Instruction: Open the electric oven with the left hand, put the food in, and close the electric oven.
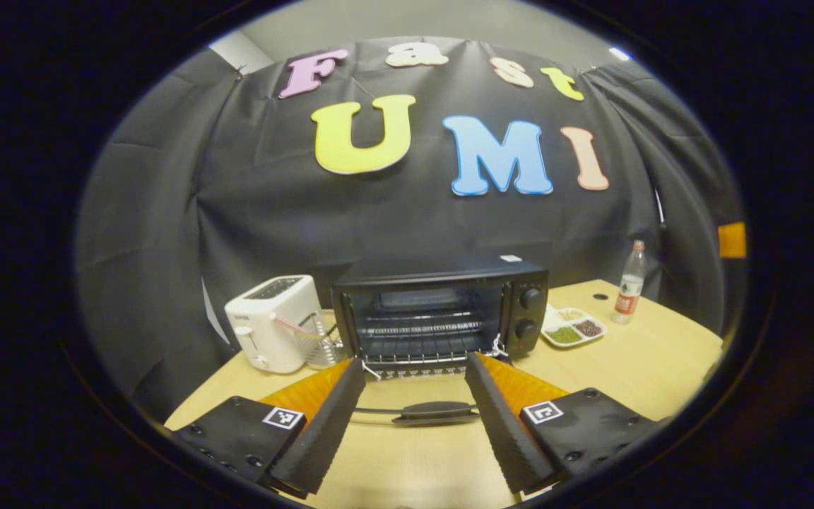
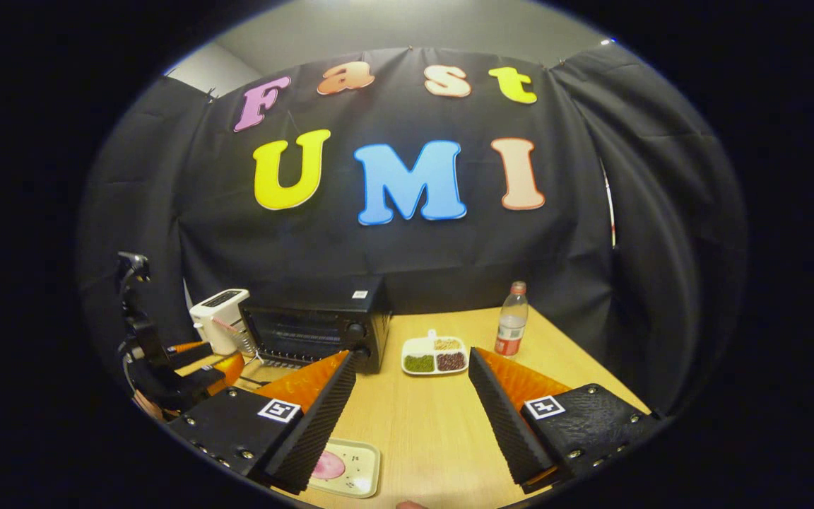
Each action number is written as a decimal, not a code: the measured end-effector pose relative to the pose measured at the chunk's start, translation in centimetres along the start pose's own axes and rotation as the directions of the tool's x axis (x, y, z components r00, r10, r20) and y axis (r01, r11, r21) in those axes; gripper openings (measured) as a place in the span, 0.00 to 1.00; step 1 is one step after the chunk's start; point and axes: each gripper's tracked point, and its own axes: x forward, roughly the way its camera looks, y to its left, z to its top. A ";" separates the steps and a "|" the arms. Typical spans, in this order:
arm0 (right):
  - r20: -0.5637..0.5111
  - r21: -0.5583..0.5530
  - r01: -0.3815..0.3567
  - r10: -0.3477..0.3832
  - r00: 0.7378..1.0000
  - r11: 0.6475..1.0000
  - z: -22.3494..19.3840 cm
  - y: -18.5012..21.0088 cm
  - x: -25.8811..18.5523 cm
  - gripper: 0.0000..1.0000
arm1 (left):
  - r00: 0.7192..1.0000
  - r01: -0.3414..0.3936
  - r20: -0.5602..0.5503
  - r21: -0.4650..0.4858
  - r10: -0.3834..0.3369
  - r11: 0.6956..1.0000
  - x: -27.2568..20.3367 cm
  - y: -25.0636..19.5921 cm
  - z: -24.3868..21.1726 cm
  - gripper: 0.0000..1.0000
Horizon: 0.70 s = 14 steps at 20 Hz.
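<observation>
On the wooden surface (image 1: 633,367), near the black cloth wall: electric oven (image 1: 442,311), long side running left to right, door (image 1: 414,410) dropped flat toward the left hand-held gripper (image 1: 414,417). Fingers spread wide, holding nothing. Right hand-held gripper (image 2: 410,410) wide too, above a food tray (image 2: 347,468).

Wooden table (image 2: 435,424) with oven (image 1: 442,311), toaster (image 1: 273,322), bottle (image 2: 511,319), divided dish (image 2: 435,355).
</observation>
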 end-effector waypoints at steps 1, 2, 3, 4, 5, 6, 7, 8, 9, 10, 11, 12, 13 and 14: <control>-0.048 0.021 -0.033 0.033 0.998 0.999 -1.1 0.4 0.5 1.00 | 1.000 -0.013 0.020 -0.003 0.013 1.000 -1.0 0.5 1.1 1.00; -0.102 0.042 -0.071 0.075 0.992 0.997 -2.4 1.1 0.9 1.00 | 0.999 -0.027 0.040 -0.005 0.027 1.000 -2.0 1.0 2.2 0.98; -0.153 0.059 -0.100 0.108 0.982 0.993 -3.5 1.5 1.2 1.00 | 0.998 -0.040 0.055 -0.005 0.041 0.999 -3.2 1.5 2.9 0.97; -0.200 0.075 -0.128 0.141 0.970 0.989 -4.6 1.8 1.4 0.99 | 0.996 -0.058 0.067 -0.003 0.059 0.998 -4.2 2.1 3.6 1.00; -0.239 0.089 -0.155 0.172 0.956 0.984 -5.5 2.2 1.4 0.99 | 0.994 -0.078 0.080 -0.001 0.078 0.997 -5.4 2.7 4.3 1.00; -0.273 0.105 -0.173 0.196 0.942 0.979 -6.5 2.4 1.6 1.00 | 0.991 -0.094 0.093 0.001 0.094 0.996 -6.4 3.3 5.1 1.00; -0.310 0.122 -0.191 0.220 0.925 0.974 -7.5 2.7 1.6 1.00 | 0.989 -0.111 0.103 0.002 0.110 0.994 -7.2 3.8 5.5 1.00; -0.338 0.140 -0.202 0.238 0.911 0.969 -8.3 2.8 2.0 1.00 | 0.986 -0.123 0.110 0.004 0.122 0.992 -8.1 4.3 6.0 0.92; -0.372 0.155 -0.210 0.254 0.893 0.965 -9.2 3.0 2.3 1.00 | 0.984 -0.139 0.117 0.000 0.138 0.990 -8.9 4.8 6.3 0.91; -0.413 0.170 -0.223 0.275 0.868 0.960 -10.3 3.2 2.4 1.00 | 0.981 -0.150 0.125 -0.009 0.150 0.989 -9.7 5.3 6.7 0.91; -0.450 0.187 -0.229 0.291 0.844 0.955 -11.1 3.3 2.6 1.00 | 0.977 -0.164 0.134 -0.020 0.165 0.986 -10.5 5.7 7.2 0.91; -0.489 0.207 -0.238 0.311 0.815 0.949 -12.2 3.7 2.5 1.00 | 0.973 -0.181 0.143 -0.028 0.183 0.983 -11.1 6.3 7.8 1.00; -0.519 0.227 -0.242 0.327 0.790 0.943 -13.2 3.9 2.8 0.99 | 0.968 -0.200 0.151 -0.031 0.203 0.979 -11.7 6.9 7.9 0.98; -0.553 0.246 -0.248 0.346 0.758 0.937 -14.2 4.0 2.8 0.98 | 0.962 -0.220 0.157 -0.032 0.223 0.975 -12.2 7.4 8.0 0.97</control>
